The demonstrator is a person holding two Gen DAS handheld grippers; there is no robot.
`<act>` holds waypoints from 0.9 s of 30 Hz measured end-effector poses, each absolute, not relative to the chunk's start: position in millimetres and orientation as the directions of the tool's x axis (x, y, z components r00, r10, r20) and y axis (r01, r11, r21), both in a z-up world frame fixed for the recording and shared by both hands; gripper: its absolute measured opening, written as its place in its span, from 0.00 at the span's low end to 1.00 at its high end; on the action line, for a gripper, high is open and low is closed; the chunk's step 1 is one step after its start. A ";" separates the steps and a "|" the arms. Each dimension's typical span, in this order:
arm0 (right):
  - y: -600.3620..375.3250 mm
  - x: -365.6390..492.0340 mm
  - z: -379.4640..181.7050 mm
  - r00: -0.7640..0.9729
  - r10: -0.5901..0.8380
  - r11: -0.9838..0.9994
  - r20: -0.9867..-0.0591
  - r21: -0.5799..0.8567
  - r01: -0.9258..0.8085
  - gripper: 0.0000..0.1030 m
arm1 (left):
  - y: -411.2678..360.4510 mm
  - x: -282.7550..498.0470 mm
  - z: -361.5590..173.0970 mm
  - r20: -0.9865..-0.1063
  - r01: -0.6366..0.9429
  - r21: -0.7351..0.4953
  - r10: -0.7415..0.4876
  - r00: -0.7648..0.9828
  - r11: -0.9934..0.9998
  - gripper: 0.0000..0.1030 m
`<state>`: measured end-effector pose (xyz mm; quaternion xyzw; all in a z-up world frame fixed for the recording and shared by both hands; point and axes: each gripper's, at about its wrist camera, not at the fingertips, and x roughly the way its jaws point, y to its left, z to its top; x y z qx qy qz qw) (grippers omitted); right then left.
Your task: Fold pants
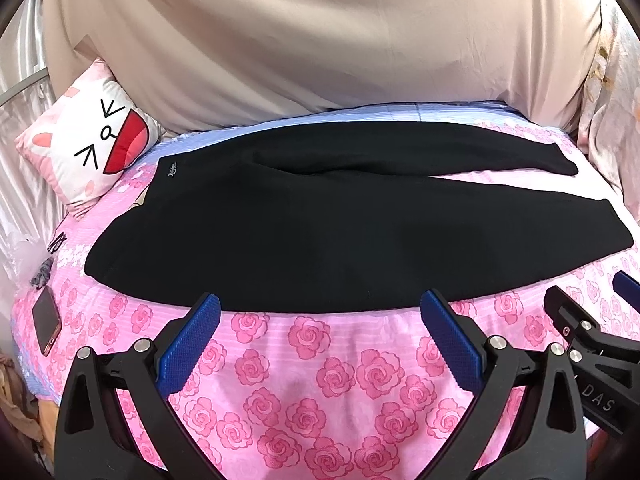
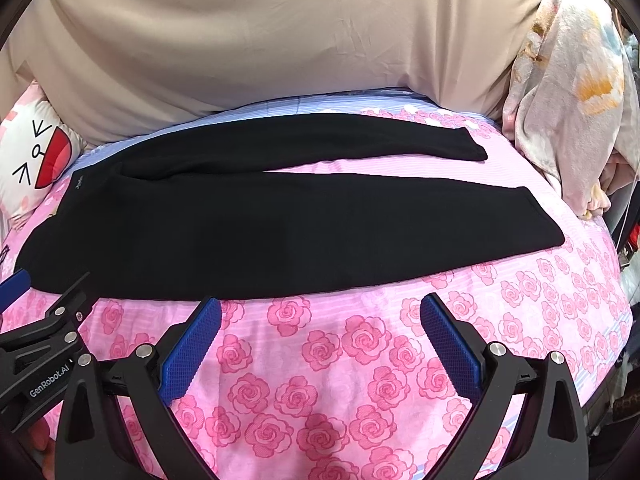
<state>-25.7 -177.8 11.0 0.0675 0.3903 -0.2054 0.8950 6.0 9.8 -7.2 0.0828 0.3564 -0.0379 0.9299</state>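
Observation:
Black pants lie flat across a bed with a pink rose sheet. The waistband is at the left and the two legs run to the right, spread apart in a V. They also show in the right wrist view. My left gripper is open and empty, just short of the pants' near edge. My right gripper is open and empty, also just short of the near edge, further right. Each gripper shows in the other's view, the right one and the left one.
A cat-face cushion leans at the back left. A beige cloth hangs behind the bed. A phone lies at the bed's left edge. A floral blanket is piled at the right.

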 end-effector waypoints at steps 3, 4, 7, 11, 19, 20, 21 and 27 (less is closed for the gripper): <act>-177.5 -25.5 10.8 0.611 -0.314 0.907 -0.727 -0.039 0.420 0.95 | 9.6 6.5 -8.1 -0.672 0.131 0.128 -0.011 0.741 0.983 0.95; -177.5 -25.6 10.9 0.611 -0.315 0.907 -0.726 -0.039 0.420 0.95 | 9.4 7.0 -8.3 -0.673 0.133 0.127 -0.013 0.740 0.983 0.95; -177.5 -25.3 10.7 0.611 -0.315 0.907 -0.727 -0.040 0.420 0.95 | 8.5 7.1 -9.1 -0.674 0.133 0.131 -0.011 0.739 0.982 0.95; -178.2 -25.2 9.8 0.608 -0.315 0.906 -0.729 -0.041 0.420 0.95 | 8.1 8.5 -9.8 -0.677 0.134 0.133 -0.009 0.736 0.982 0.95; -180.2 -22.1 8.8 0.604 -0.314 0.907 -0.733 -0.043 0.419 0.95 | 7.6 11.2 -11.4 -0.679 0.137 0.135 -0.009 0.734 0.981 0.95; -180.4 -21.4 8.5 0.603 -0.314 0.907 -0.733 -0.043 0.419 0.95 | 7.7 11.6 -11.5 -0.679 0.137 0.135 -0.009 0.734 0.981 0.95; -180.8 -21.5 8.2 0.603 -0.313 0.907 -0.733 -0.042 0.419 0.95 | 7.1 12.3 -11.7 -0.680 0.137 0.135 -0.009 0.733 0.981 0.95; -182.4 -15.9 6.0 0.594 -0.315 0.907 -0.740 -0.049 0.419 0.95 | 7.3 16.7 -12.8 -0.686 0.131 0.131 -0.006 0.728 0.983 0.95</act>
